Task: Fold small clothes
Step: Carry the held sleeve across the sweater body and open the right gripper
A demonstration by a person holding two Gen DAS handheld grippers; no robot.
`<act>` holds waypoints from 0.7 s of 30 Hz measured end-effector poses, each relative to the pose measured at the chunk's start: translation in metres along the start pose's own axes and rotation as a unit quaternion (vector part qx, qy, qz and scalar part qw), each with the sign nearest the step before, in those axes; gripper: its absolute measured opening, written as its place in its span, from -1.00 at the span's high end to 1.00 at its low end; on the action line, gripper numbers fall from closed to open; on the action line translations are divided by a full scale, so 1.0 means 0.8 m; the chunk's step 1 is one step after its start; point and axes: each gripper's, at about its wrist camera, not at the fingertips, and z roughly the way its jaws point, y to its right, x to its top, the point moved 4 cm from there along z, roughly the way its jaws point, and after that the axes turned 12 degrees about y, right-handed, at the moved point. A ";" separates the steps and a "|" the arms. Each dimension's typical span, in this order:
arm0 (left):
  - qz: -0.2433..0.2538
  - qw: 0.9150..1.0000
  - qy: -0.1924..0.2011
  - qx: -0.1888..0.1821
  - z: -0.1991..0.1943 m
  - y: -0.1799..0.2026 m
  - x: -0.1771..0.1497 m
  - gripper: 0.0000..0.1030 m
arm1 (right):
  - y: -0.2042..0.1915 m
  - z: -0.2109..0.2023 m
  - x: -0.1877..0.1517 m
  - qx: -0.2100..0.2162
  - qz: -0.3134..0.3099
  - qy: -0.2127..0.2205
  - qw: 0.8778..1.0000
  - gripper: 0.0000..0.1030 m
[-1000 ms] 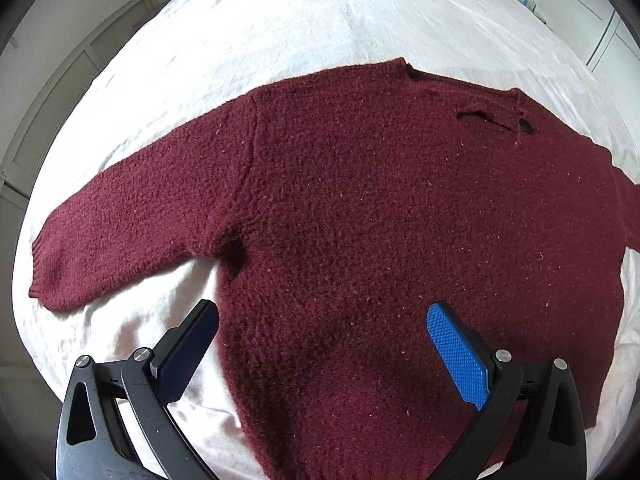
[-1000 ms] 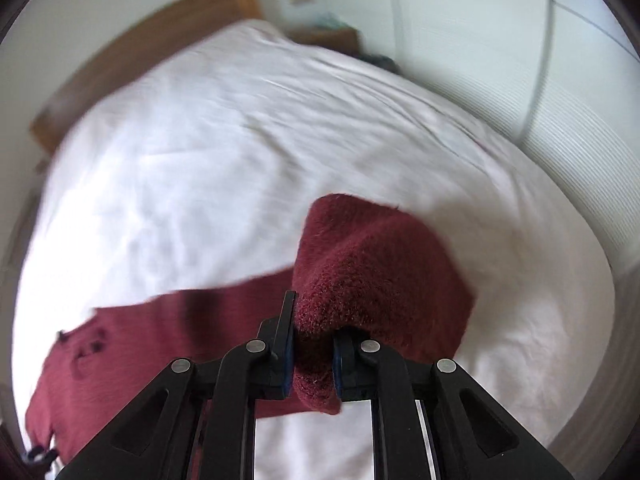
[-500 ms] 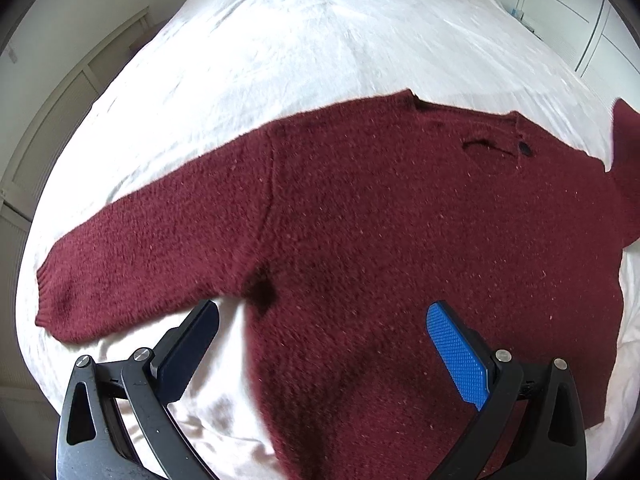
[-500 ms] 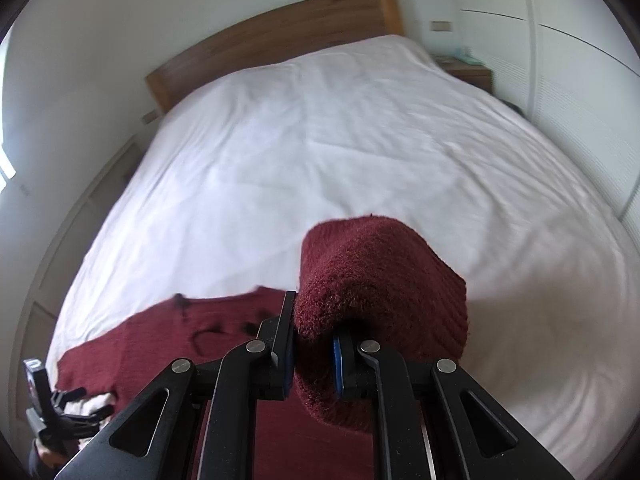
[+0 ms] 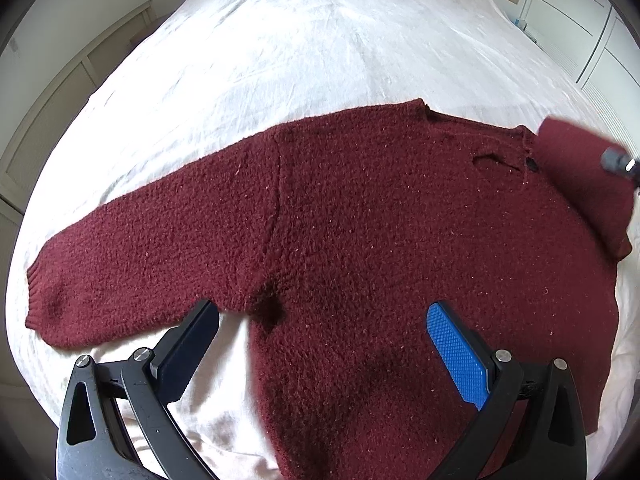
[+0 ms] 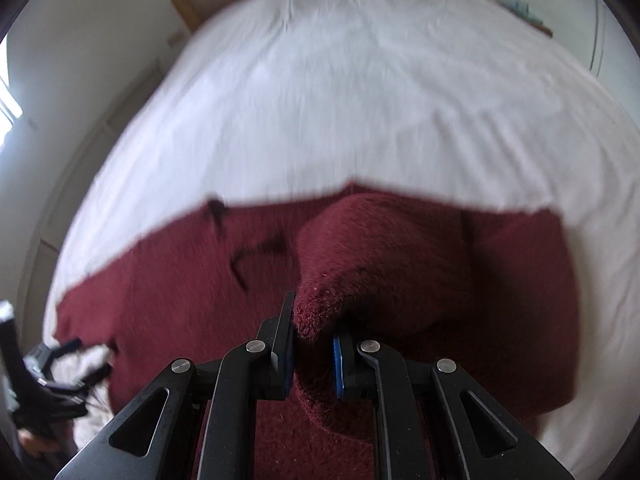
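We note a sweater (image 5: pixel 380 240) of deep maroon, flecked with pale lint, with a dark button (image 5: pixel 531 165) at its neck. Bed sheet (image 5: pixel 320 48): plain white. Left gripper (image 5: pixel 320 332): black frame, textured blue pads (image 5: pixel 456 354). Right gripper (image 6: pixel 314 356): black, blue pads too. Headboard (image 6: pixel 192 8): light wood.

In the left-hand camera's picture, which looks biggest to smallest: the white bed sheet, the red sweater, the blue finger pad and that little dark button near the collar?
As they appear in the left wrist view:
1. White bed sheet and red sweater: too close to rank; the sweater lies nearer the camera.
2. Blue finger pad, which is enlarged by nearness.
3. Dark button, by far the smallest.
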 end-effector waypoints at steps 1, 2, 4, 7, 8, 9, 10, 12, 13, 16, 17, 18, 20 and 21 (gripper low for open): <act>-0.001 1.000 -0.002 0.000 0.002 -0.001 -0.002 -0.98 | -0.001 0.009 -0.010 -0.003 -0.002 -0.010 1.000 0.72; -0.001 1.000 -0.003 0.001 0.003 -0.001 -0.003 -0.98 | -0.001 0.020 -0.023 -0.007 -0.006 -0.024 1.000 0.72; 0.002 1.000 -0.008 0.001 0.008 -0.002 -0.006 -0.98 | -0.003 0.032 -0.039 -0.015 -0.013 -0.041 0.999 0.71; 0.006 1.000 -0.014 0.002 0.013 0.000 -0.012 -0.98 | -0.001 0.051 -0.063 -0.027 -0.022 -0.070 0.997 0.66; 0.007 1.000 -0.017 0.001 0.014 0.000 -0.013 -0.98 | 0.001 0.057 -0.070 -0.029 -0.025 -0.081 0.996 0.65; 0.008 1.000 -0.019 0.001 0.016 0.001 -0.014 -0.98 | 0.001 0.059 -0.073 -0.031 -0.028 -0.084 0.996 0.65; 0.008 1.000 -0.022 0.002 0.018 0.002 -0.016 -0.98 | 0.001 0.061 -0.075 -0.033 -0.031 -0.084 0.995 0.63; 0.010 1.000 -0.023 0.004 0.020 0.004 -0.018 -0.98 | 0.000 0.063 -0.075 -0.038 -0.036 -0.089 0.995 0.60; 0.011 1.000 -0.024 0.005 0.022 0.004 -0.018 -0.98 | -0.001 0.062 -0.073 -0.041 -0.039 -0.092 0.994 0.53; 0.012 1.000 -0.026 0.010 0.024 0.005 -0.018 -0.98 | -0.005 0.057 -0.070 -0.052 -0.055 -0.104 0.992 -0.42; 0.012 1.000 -0.026 0.010 0.024 0.005 -0.018 -0.98 | -0.006 0.049 -0.069 -0.054 -0.063 -0.104 0.991 -0.56; 0.012 1.000 -0.027 0.011 0.024 0.004 -0.018 -0.98 | -0.006 0.043 -0.069 -0.054 -0.069 -0.103 0.991 -0.56; 0.013 1.000 -0.026 0.012 0.023 0.005 -0.017 -0.98 | -0.003 0.025 -0.069 -0.047 -0.079 -0.103 0.990 -0.56; 0.013 1.000 -0.025 0.011 0.023 0.005 -0.017 -0.98 | 0.000 0.018 -0.069 -0.045 -0.080 -0.103 0.990 -0.56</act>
